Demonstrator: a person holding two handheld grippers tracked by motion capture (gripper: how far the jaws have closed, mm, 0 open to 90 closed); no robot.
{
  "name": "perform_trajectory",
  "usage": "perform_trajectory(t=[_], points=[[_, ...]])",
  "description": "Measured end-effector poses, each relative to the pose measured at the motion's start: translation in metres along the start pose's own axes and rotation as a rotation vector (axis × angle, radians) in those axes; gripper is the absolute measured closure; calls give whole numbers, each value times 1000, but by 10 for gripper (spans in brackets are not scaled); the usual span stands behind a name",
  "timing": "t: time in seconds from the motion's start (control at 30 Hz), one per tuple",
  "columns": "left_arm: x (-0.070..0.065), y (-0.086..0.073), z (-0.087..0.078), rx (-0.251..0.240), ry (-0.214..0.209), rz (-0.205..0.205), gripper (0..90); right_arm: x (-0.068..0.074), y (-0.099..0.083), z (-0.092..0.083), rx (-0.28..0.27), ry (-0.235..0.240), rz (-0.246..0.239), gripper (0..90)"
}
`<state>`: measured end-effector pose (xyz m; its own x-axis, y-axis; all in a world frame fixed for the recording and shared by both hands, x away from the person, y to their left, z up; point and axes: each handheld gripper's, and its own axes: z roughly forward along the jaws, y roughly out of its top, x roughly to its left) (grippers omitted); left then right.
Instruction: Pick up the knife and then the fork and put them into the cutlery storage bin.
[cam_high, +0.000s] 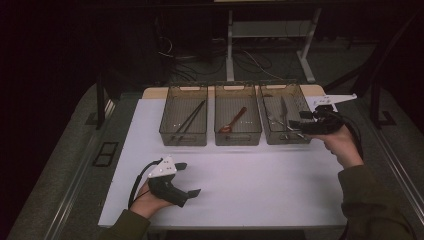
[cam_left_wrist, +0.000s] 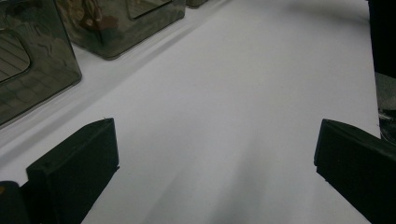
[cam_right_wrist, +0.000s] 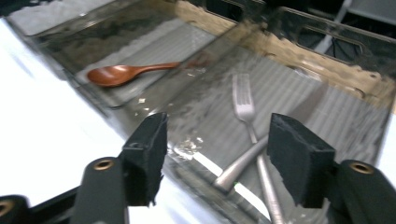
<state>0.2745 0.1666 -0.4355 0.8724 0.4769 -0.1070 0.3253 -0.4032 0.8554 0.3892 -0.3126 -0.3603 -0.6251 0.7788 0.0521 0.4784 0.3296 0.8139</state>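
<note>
Two tongs open: right tongs (cam_right_wrist: 215, 158) hover empty over the right bin (cam_high: 265, 131), above a fork (cam_right_wrist: 244, 105) and knife (cam_right_wrist: 243, 163) lying crossed inside; left tongs (cam_left_wrist: 215, 172) rest wide on the white tabletop (cam_high: 250, 180).

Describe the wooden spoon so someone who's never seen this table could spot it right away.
Three smoky see-through bins stand in a row at the far side of the white table. Look in the middle bin: the wooden spoon lies alone there, reddish-brown, unlike the black chopsticks left and the metal cutlery right.

Silver fork (cam_right_wrist: 244, 105), reddish-brown spoon (cam_right_wrist: 122, 73) (wood-toned), smoky-grey ribbed bins (cam_high: 184, 137), white table (cam_high: 260, 185).
</note>
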Motion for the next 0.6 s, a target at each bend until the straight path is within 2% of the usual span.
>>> perform_trajectory(t=[0.03, 0.1, 0.23, 0.33, 0.43, 0.6], points=[[0, 0, 0, 0, 1, 0, 0, 6, -2, -2, -10, -9, -18, 343], [0, 0, -1, -2, 1, -1, 0, 17, -6, -5, -30, -7, -26, 317], [0, 0, -2, -3, 4, -4, 0, 35, -19, -10, -69, 56, -11, 292], [0, -1, -2, -2, 7, -4, 0, 48, -32, -13, -79, 68, -15, 265], [0, 0, -2, -3, 8, -5, 0, 55, -44, -13, -76, 92, -10, 240], [0, 0, -2, -3, 9, -6, 0, 65, -63, -14, -71, 90, -8, 191]])
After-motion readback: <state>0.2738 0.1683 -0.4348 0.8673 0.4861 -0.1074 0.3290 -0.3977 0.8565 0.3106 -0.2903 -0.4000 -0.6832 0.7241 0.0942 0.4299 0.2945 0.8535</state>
